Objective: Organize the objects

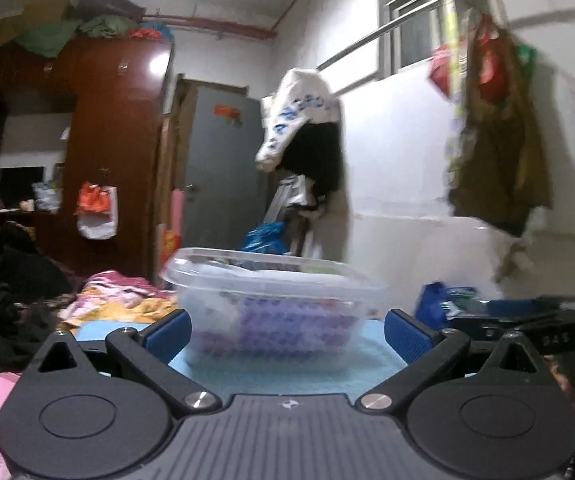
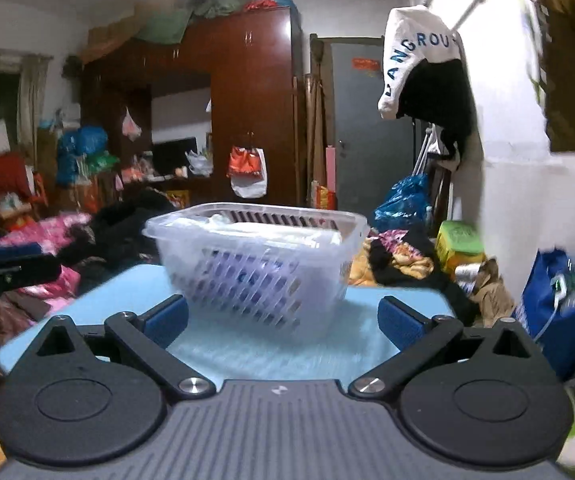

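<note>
- The left tongs (image 1: 285, 334) stand wide, blue pads (image 1: 169, 334) far apart and holding nothing.
- The right tongs (image 2: 283, 320) are spread just as wide, with nothing between their pads (image 2: 399, 326).
- Straight ahead of both tongs sits a clear plastic basket (image 2: 257, 264) with slotted walls and a rolled rim; purple and white things show blurred through its sides, white ones heaped near the top.
- In the left wrist view the basket (image 1: 273, 304) lies between the pad tips but just beyond them, apart from both.
- It rests on a light blue tabletop (image 2: 127, 292), bare in front of the tongs.
- Right of the right tongs, off the table, stands a blue bag (image 2: 559, 312); beyond it a green-and-yellow box (image 2: 459, 244).
- Left lie pink and black clothes (image 2: 47, 248).
- Behind, a dark red wardrobe (image 2: 255, 92), a grey door (image 2: 367, 120) and a white garment (image 2: 415, 52) hung on the white wall.
</note>
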Demonstrator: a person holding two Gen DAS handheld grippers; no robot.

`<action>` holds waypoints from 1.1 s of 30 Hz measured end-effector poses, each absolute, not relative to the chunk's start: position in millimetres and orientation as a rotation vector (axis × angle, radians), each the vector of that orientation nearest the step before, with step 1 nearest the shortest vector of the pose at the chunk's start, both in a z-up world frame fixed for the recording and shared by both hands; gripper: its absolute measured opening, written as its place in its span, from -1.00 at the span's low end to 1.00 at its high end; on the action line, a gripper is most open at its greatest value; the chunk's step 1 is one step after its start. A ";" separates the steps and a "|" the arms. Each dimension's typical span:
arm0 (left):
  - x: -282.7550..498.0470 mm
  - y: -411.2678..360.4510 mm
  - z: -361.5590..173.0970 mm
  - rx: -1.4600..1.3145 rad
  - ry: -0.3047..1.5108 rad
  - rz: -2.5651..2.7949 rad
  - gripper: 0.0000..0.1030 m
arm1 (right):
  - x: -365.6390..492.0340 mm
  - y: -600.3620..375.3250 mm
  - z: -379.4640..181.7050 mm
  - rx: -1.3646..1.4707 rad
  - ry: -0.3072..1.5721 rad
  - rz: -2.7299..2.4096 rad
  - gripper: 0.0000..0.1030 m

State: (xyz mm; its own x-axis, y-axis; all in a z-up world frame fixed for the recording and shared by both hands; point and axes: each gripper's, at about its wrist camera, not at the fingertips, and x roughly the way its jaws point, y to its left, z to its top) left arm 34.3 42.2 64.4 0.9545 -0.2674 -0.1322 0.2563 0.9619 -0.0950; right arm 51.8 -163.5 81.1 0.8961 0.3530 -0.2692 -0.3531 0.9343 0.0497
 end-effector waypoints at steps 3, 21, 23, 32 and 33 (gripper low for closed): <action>24.9 24.7 63.9 -0.001 0.137 -0.201 1.00 | 47.9 -168.9 78.5 0.039 0.286 0.408 1.00; 48.5 7.7 48.3 0.005 0.274 -0.137 1.00 | 40.8 -153.3 64.6 -0.025 0.258 0.352 1.00; 48.7 7.3 48.5 -0.002 0.280 -0.144 1.00 | 39.0 -152.2 64.6 -0.032 0.253 0.349 1.00; 48.2 3.6 49.1 0.010 0.279 -0.140 1.00 | 37.8 -154.9 64.9 -0.021 0.255 0.344 1.00; 48.3 2.5 49.0 0.012 0.279 -0.137 1.00 | 38.2 -155.7 65.0 -0.014 0.258 0.347 1.00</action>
State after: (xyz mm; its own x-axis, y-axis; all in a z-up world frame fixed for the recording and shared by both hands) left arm 48.3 2.5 49.0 0.9520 -0.1327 -0.2758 0.1362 0.9907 -0.0067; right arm 38.2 -155.7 65.0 0.9081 0.3345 -0.2520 -0.3379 0.9407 0.0307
